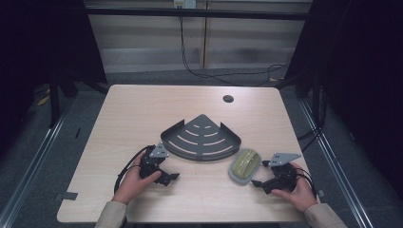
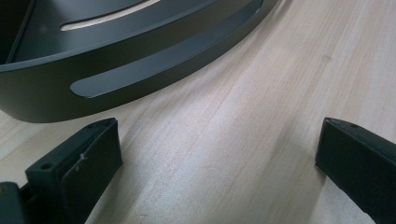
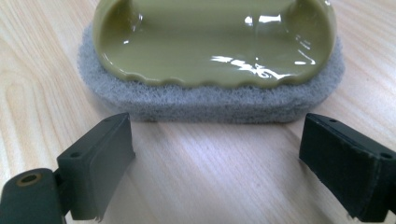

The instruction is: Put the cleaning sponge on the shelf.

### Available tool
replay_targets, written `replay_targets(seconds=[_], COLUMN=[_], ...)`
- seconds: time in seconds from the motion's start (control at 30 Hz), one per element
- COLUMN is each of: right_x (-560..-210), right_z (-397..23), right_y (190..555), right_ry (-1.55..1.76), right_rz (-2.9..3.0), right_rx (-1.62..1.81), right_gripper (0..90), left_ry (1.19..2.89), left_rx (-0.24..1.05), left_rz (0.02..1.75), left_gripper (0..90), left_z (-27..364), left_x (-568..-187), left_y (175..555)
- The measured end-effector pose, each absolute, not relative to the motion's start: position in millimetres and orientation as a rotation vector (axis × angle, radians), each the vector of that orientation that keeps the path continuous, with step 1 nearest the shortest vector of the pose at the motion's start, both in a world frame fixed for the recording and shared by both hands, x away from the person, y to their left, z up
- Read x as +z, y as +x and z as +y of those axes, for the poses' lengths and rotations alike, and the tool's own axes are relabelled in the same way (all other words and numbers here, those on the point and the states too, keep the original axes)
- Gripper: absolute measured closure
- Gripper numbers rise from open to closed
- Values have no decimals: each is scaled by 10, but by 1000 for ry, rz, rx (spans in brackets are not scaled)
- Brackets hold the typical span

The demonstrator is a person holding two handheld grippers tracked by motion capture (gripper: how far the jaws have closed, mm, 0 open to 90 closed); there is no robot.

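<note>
Facing the scrubbing pad [image 3: 212,70] with our right gripper [image 3: 217,158], we see its jaws spread wide with bare tabletop between them and the pad lying just beyond their tips, not yet touched. We judge the pad light and easy to lift: a glossy olive plastic handle [image 3: 210,37] sits on a grey fibrous base [image 3: 210,105], so the top should be stiff and somewhat slippery, while the base looks soft, springy and rough enough to give friction. We would take hold across the narrow width, pads pressing on the plastic flanks or the upper edge of the grey layer, since a squeeze on the foam alone would likely just compress it. In the high view the scrubbing pad [image 1: 244,164] lies on the table [image 1: 142,109], just beside the right end of the dark corner shelf [image 1: 202,137], which has a curved front rim; its long axis runs from near our right gripper [image 1: 260,184] up and away, slightly rightward. Our left gripper [image 1: 171,178] rests just in front of the shelf's left part, jaws also apart and holding nothing [image 2: 219,154]
</note>
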State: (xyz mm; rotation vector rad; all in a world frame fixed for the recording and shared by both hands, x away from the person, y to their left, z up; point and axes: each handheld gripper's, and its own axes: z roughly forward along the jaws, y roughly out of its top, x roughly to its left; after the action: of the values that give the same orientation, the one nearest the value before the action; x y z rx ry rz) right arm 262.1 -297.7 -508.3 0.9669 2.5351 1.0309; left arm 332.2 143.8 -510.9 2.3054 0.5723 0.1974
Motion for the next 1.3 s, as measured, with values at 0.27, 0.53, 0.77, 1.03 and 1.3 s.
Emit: replay_targets(seconds=[0.27, 0.53, 0.77, 1.03, 1.3], right_x=[-4876, -4419, -4206, -4250, -4353], right_z=[-3035, -2935, -2745, -2442, -2212], right_y=[2732, 3014, 3238, 3383, 3399], right_ry=[985, 781, 607, 418, 215], right_rz=[2696, 2783, 2843, 2935, 3007], right_rx=[842, 688, 546, 482, 353], right_gripper=[173, 219, 219, 220, 357], left_ry=[2303, 2303, 2303, 2303, 2302], left_rx=[198, 198, 197, 194, 192], left_rz=[574, 574, 574, 575, 576], left_gripper=[0, 0, 0, 0, 0], left_z=[1437, 1437, 1437, 1438, 1438], left_x=[-5110, -5110, -5110, -5110, -5111], left_y=[3321, 3321, 3321, 3322, 3323])
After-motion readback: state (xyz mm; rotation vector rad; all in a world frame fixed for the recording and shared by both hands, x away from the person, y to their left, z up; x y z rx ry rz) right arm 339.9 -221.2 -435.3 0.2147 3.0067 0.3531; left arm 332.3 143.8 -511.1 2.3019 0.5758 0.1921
